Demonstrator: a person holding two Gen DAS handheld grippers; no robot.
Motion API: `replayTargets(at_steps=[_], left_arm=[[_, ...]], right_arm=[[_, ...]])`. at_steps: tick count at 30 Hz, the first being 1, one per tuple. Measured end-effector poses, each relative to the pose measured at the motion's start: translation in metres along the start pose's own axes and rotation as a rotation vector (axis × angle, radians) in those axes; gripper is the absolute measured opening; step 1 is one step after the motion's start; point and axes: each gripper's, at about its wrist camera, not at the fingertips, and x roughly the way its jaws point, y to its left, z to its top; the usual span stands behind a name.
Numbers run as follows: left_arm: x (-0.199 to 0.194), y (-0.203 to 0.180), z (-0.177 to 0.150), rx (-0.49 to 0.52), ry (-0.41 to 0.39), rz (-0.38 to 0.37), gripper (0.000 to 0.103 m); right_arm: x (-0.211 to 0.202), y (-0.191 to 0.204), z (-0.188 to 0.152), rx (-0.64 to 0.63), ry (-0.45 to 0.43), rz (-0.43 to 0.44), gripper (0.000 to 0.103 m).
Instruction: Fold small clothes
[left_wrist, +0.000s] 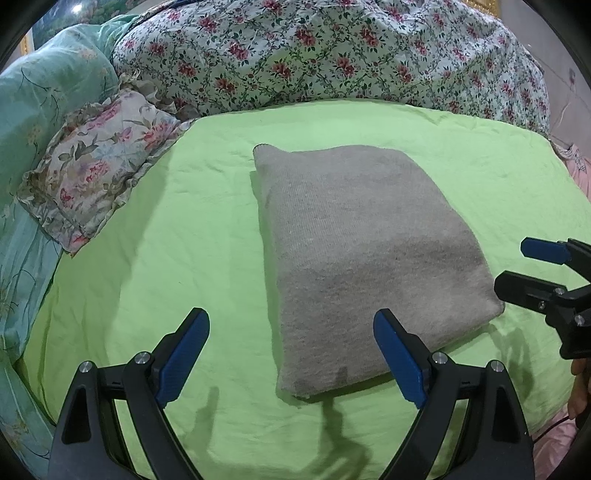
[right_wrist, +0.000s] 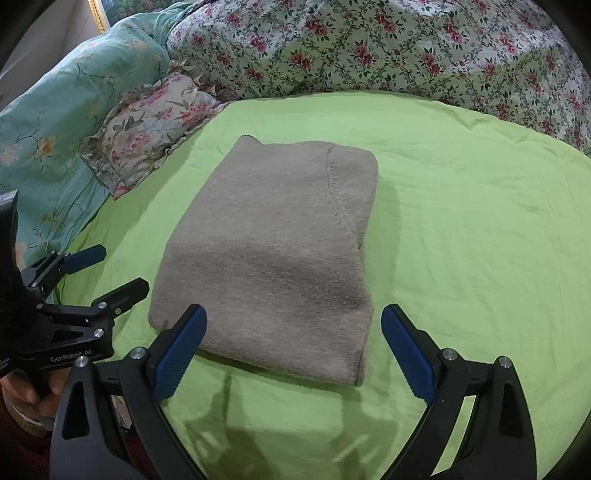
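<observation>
A grey knitted garment lies folded into a thick rectangle on the green sheet; it also shows in the right wrist view. My left gripper is open and empty, held just above the garment's near left corner. My right gripper is open and empty over the garment's near edge. The right gripper also shows at the right edge of the left wrist view, and the left gripper shows at the left of the right wrist view.
A floral ruffled pillow lies at the left of the green sheet. A floral quilt is bunched along the back. A teal floral blanket lies at the far left.
</observation>
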Motion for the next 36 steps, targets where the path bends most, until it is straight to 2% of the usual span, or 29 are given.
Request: replayTargets(at_steps=[13, 15, 17, 20, 31, 36], left_arm=[[-0.003, 0.010, 0.007, -0.049, -0.021, -0.016, 0.092], [0.002, 0.005, 0.004, -0.041, -0.009, 0.009, 0.092], [0.005, -0.001, 0.001, -0.024, 0.009, 0.002, 0.092], [0.003, -0.005, 0.001, -0.015, -0.007, 0.020, 0.092], [-0.003, -0.006, 0.009, -0.028, -0.023, -0.004, 0.093], [0.003, -0.003, 0.006, -0.053, -0.003, -0.013, 0.095]], right_arm=[[0.009, -0.004, 0.002, 0.018, 0.002, 0.008, 0.096], [0.015, -0.001, 0.003, 0.011, 0.014, 0.013, 0.096], [0.019, 0.003, 0.003, 0.009, 0.016, 0.026, 0.096], [0.019, 0.004, 0.003, 0.012, 0.013, 0.040, 0.096], [0.015, 0.002, 0.007, 0.006, 0.004, 0.045, 0.097], [0.018, 0.004, 0.006, 0.018, 0.013, 0.040, 0.097]])
